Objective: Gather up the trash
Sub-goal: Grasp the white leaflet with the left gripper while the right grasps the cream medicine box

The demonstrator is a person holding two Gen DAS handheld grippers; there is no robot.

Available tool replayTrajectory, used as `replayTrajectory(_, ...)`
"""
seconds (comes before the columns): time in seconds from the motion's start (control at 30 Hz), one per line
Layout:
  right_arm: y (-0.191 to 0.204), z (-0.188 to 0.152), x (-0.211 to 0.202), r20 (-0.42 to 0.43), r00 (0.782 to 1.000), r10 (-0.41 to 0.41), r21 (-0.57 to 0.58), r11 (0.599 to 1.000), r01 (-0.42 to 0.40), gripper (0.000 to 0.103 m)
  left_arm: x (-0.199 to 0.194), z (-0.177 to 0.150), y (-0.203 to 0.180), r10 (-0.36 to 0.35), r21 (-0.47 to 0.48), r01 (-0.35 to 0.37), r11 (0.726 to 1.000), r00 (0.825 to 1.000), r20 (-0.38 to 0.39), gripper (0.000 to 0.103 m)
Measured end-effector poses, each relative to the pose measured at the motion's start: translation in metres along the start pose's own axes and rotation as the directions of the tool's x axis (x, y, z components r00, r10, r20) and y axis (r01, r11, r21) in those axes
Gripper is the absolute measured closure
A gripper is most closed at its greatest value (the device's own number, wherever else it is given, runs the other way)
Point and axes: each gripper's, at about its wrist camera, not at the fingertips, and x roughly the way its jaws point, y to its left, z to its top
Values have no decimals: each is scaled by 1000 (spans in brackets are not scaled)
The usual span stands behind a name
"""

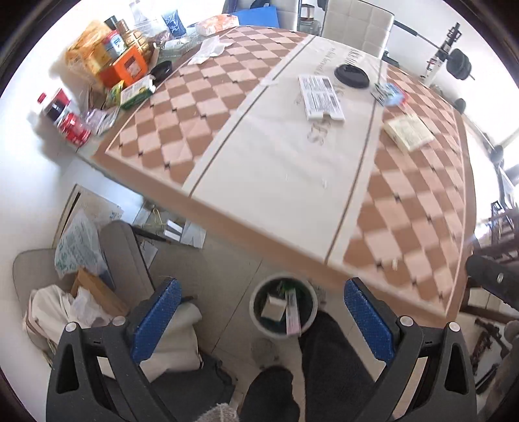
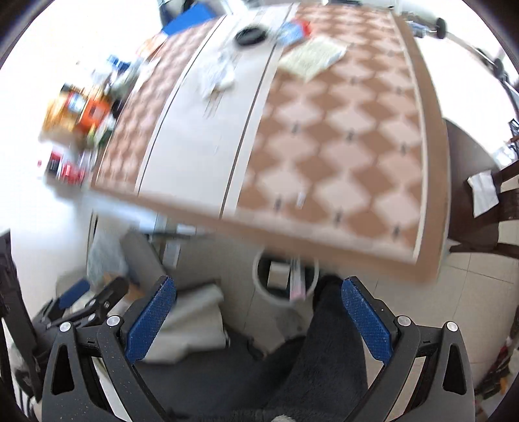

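Bright daylight is washing out the white walls around me. A long table [image 1: 285, 168] with a brown checkered cloth is stretching ahead over pale floor tiles [image 1: 227, 276]. A white chair [image 1: 356, 26] is standing at its far end, and a dark wooden chair [image 2: 480, 207] is sitting to my right.

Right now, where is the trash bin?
The trash bin sits on the floor under the table's near edge, ahead of both open grippers, beside the person's dark-trousered leg.
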Motion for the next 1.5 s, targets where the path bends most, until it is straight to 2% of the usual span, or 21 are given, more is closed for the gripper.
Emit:
replayTrajectory(0.1,-18,76,16,13,1000,-13,114,993,11,0,23,55,-17,25,-19,-26,999,999,-31,0)
replayTrajectory(0.2,-36,156,46,3,997,-72,220,973,70,0,53,110,-33,47,-33,-50,998,996,-81,0)
replayTrajectory(0.33,-50,241,93,-43,994,-96,321,941,105,0,97,174,-51,53,-57,-63,996,986,-159,0)
replayTrajectory(0.43,-52,292,132,-89,987,-134,339,928,157,0,125,210,-57,0,-116,-23,993,981,-194,0)
replayTrajectory(0.57,-45,328,170,-102,970,-219,315,918,240,1,161,246,-65,-54,-174,10,985,966,-253,1)
replayTrajectory(0.6,-42,334,177,-114,965,-238,292,920,261,4,169,253,-67,-62,-176,14,984,962,-266,1)
replayTrajectory(0.63,-39,340,186,-134,959,-248,262,925,276,15,175,259,-69,-61,-172,13,985,959,-277,1)
replayTrajectory(0.7,-32,346,191,-136,952,-274,191,936,297,16,185,269,-74,-58,-155,13,988,955,-290,1)
replayTrajectory(0.77,-20,351,193,-104,947,-304,47,950,310,17,192,277,-79,-46,-130,7,991,954,-297,1)
replayTrajectory(0.83,-5,350,196,-65,930,-362,-170,922,347,17,199,284,-85,-44,-109,11,994,952,-303,1)
replayTrajectory(0.87,0,348,199,-69,921,-383,-238,903,358,17,203,287,-88,-43,-96,14,995,950,-309,1)
replayTrajectory(0.9,1,346,200,-75,916,-395,-277,890,361,16,206,289,-90,-40,-84,14,996,949,-313,1)
replayTrajectory(0.93,1,345,200,-84,915,-394,-293,887,356,16,209,291,-93,-36,-75,13,997,949,-314,6)
replayTrajectory(0.97,1,344,200,-87,915,-394,-291,889,354,10,211,292,-95,-38,-69,17,998,949,-314,12)
replayTrajectory(1.03,-3,341,197,-95,920,-380,-252,903,347,0,214,292,-97,-37,-60,18,998,946,-321,32)
replayTrajectory(1.07,-10,335,194,-108,924,-368,-225,914,338,0,214,294,-96,-47,-66,28,997,949,-312,34)
replayTrajectory(1.2,-30,325,195,-155,933,-324,-109,945,310,1,211,289,-95,-24,-48,10,999,954,-299,34)
replayTrajectory(1.23,-31,324,193,-134,937,-322,-98,945,311,2,211,287,-96,-20,-41,8,999,955,-295,34)
replayTrajectory(1.4,-39,327,178,-81,944,-320,-66,947,316,19,208,283,-97,-7,-34,-3,999,957,-290,34)
replayTrajectory(1.43,-37,329,174,-70,945,-320,-64,947,316,25,208,283,-97,-6,-34,-4,999,957,-289,34)
replayTrajectory(1.5,-39,329,172,-70,945,-319,-67,947,315,25,208,283,-97,-3,-32,-6,999,957,-290,34)
